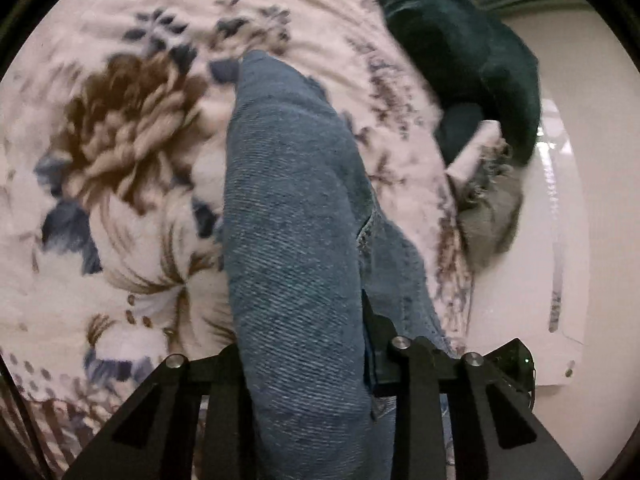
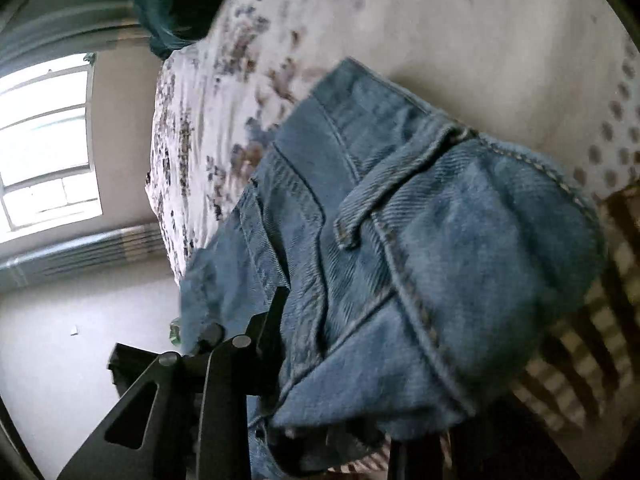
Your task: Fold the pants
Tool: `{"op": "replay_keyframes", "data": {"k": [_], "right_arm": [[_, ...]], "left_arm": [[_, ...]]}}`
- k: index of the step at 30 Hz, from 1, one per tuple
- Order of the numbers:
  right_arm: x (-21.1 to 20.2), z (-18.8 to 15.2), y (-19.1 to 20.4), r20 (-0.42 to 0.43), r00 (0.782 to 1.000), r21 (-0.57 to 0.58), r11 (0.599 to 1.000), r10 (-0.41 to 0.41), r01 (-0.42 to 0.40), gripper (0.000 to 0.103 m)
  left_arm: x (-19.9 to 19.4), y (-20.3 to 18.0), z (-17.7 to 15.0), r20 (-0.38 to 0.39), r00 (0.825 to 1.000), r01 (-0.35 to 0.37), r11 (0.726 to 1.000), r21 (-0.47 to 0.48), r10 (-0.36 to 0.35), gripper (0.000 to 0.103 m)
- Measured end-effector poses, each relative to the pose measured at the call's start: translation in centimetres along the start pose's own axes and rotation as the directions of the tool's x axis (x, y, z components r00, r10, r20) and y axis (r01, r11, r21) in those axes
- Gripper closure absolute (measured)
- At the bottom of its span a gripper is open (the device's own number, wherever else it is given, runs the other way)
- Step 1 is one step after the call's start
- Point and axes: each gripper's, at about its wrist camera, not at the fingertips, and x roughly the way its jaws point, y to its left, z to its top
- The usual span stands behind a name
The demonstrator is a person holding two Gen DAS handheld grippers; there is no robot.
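In the left wrist view, the left gripper [image 1: 316, 368] is pinching a thick fold of the jeans [image 1: 292, 240], with denim bulging up between its two black fingers. The leg is running away from the camera across the flowered bedspread [image 1: 132, 168], ending near a dark green pillow [image 1: 460, 40] at the bed's edge. The picture is blurring, so the fabric is probably being carried.

In the right wrist view, the right gripper [image 2: 304, 344] is clamping the waistband end of the jeans, belt loop [image 2: 360, 204] and seams bunching over its fingers; only one finger is showing, the other is hiding under cloth. The bedspread is lying beyond, with a window [image 2: 44, 148] off to the side.

To fold well, I judge both hands should be keeping the denim taut and level, laying it down edge on edge before letting go.
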Motion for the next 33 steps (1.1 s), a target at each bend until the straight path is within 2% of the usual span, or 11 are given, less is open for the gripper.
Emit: {"op": "replay_keyframes", "data": {"k": [2,7,10,14,20,24,26,28,30,32,33], "right_arm": [[-3.0,0.6,1.4,0.025,1.000,-0.052,0.999,0.006,-0.004,0.076],[-4.9,1.3,6.3,0.085,0.996,-0.123,0.992,0.021,-0.011,0.077],[-4.4,1.7,10.4,0.124,0.992,-0.164,0.986,0.040,-0.019,0.077],[-2.4,3.3,15.8,0.156,0.982,-0.192,0.979,0.106,-0.075,0.077],[8.9,9.4,23.8,0.164,0.969,-0.261,0.955,0.185,-0.138,0.077],[18.4,14.3,25.3,0.146,0.969,-0.298,0.943,0.199,-0.148,0.077],[23.3,16.3,24.5,0.117,0.977,-0.286,0.948,0.179,-0.140,0.077],[27.5,17.4,23.0,0.081,0.988,-0.276,0.956,0.128,-0.101,0.077],[29.8,17.7,21.2,0.051,0.993,-0.250,0.964,0.102,-0.087,0.077],[30.7,17.8,19.9,0.030,0.994,-0.227,0.969,0.110,-0.100,0.077],[30.8,17.9,19.7,0.026,0.993,-0.220,0.970,0.113,-0.105,0.075]], "left_arm": [[-1.4,-0.5,0.8,-0.009,0.999,0.033,0.999,0.008,-0.033,0.078],[-3.8,-1.0,4.4,-0.006,0.995,0.098,0.995,0.016,-0.098,0.077],[-5.3,-1.0,9.2,0.017,0.992,0.125,0.992,0.024,-0.125,0.078],[-7.1,-0.8,16.5,0.074,0.990,0.111,0.990,0.089,-0.118,0.078],[-5.8,2.4,30.2,0.133,0.987,0.070,0.988,0.137,-0.089,0.078],[-1.6,6.6,36.4,0.140,0.989,0.025,0.985,0.168,-0.049,0.077],[1.0,9.5,38.3,0.126,0.992,-0.003,0.986,0.164,-0.018,0.077],[4.2,13.5,39.1,0.075,0.997,-0.026,0.993,0.116,0.017,0.077],[5.4,17.0,38.7,0.046,0.999,0.013,0.999,0.039,-0.015,0.070],[5.4,18.4,38.1,0.044,0.995,0.085,0.996,-0.011,-0.084,0.068],[5.3,18.1,37.8,0.047,0.997,0.067,0.998,0.003,-0.067,0.067]]}}
